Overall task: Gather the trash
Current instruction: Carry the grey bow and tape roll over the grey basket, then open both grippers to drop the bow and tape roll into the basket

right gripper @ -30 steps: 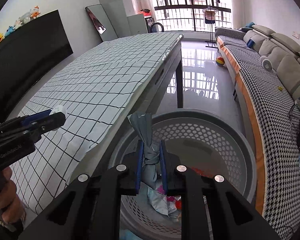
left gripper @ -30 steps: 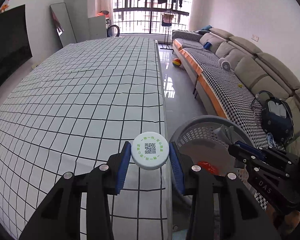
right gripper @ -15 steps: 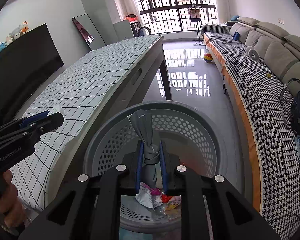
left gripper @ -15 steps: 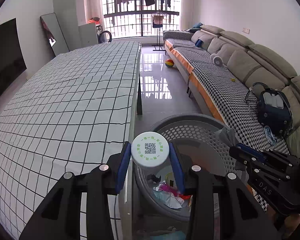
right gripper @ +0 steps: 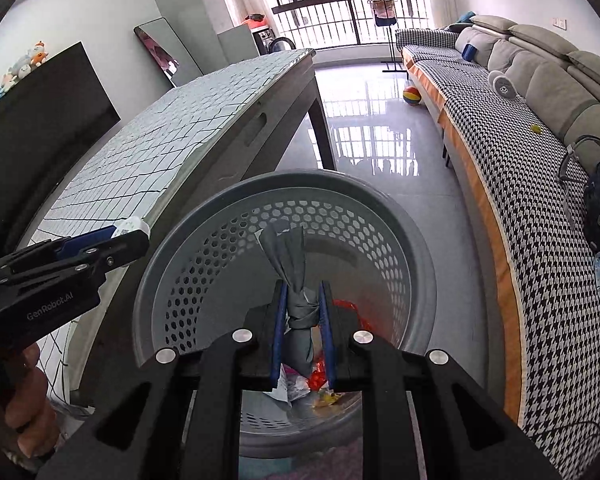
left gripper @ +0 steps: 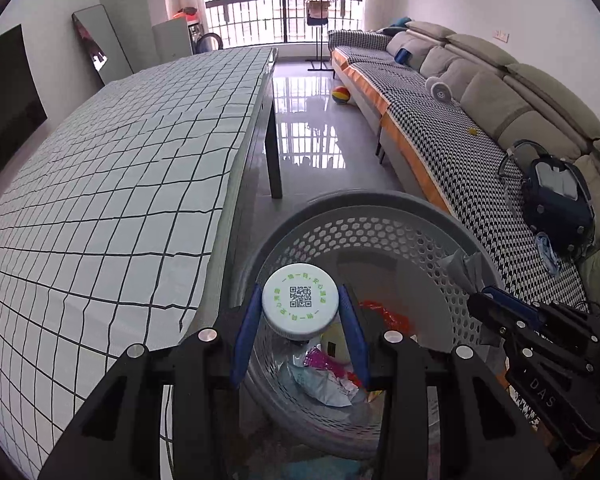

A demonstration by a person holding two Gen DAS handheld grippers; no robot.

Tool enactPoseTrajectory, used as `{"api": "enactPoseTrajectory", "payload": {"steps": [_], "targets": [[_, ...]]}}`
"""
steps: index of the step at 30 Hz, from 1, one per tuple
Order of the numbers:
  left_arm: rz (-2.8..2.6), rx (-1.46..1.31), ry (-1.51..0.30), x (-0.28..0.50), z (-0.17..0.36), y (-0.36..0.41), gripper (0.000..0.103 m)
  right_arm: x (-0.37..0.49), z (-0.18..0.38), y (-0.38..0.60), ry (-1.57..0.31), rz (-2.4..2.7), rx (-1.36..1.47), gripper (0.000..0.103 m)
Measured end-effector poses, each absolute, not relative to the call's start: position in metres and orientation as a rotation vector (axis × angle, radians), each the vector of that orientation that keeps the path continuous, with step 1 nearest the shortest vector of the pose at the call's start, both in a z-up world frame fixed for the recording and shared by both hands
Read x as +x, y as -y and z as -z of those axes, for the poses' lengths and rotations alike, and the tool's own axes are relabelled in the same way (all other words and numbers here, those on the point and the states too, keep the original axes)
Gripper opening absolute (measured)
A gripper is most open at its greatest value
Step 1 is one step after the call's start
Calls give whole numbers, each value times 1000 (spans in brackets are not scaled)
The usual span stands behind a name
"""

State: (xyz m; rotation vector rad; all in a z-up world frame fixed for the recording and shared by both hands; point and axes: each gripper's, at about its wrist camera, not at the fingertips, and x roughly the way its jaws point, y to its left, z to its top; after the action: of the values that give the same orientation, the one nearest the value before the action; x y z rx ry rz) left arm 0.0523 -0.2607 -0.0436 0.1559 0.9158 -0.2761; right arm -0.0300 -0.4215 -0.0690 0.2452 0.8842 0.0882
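My left gripper (left gripper: 300, 334) has its fingers clamped on the sides of a white round-lidded container (left gripper: 300, 306), green print and a QR code on the lid. It looks rigid plastic, light, probably slick, so a grip across the lid rim seems right. It hangs over the near edge of the grey perforated basket (left gripper: 380, 236). My right gripper (right gripper: 303, 330) has its fingers pressed together on a knotted grey bag (right gripper: 290, 276), pinched at the knot; it looks soft, crumpled and light, likely to sag when let go. It sits over the basket (right gripper: 284, 188) opening too. Wrappers and red scraps (left gripper: 384, 316) are already at the bottom. Drop path looks clear for both; only the two grippers crowd each other above the rim. Left of the basket, touching or just beside it, is the tabletop (left gripper: 120, 184) with a checked cloth. Farther right, the sofa (left gripper: 480, 120) with a dark bag (left gripper: 556, 196); a ball (left gripper: 341, 95) on the floor beyond.
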Motion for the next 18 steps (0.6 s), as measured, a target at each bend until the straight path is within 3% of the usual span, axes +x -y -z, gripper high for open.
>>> {"api": "enactPoseTrajectory", "payload": {"steps": [8,11,12,13,15,18], "targets": [[263,155,-934,54,50,256,40,-22,78,417,-907,-98,245,16],[262,155,-927,53,49,259,50,-22,75,414,-897,-102,233,16],[261,153,-923,53,48,258,58,-23,74,414,-893,-102,229,18],[260,151,-919,52,48,259,65,-23,73,413,-889,-98,224,21],[261,147,-910,51,45,258,69,-24,70,413,-877,-85,217,45],[257,146,-903,50,44,256,72,-26,67,412,-864,-81,217,50]]}}
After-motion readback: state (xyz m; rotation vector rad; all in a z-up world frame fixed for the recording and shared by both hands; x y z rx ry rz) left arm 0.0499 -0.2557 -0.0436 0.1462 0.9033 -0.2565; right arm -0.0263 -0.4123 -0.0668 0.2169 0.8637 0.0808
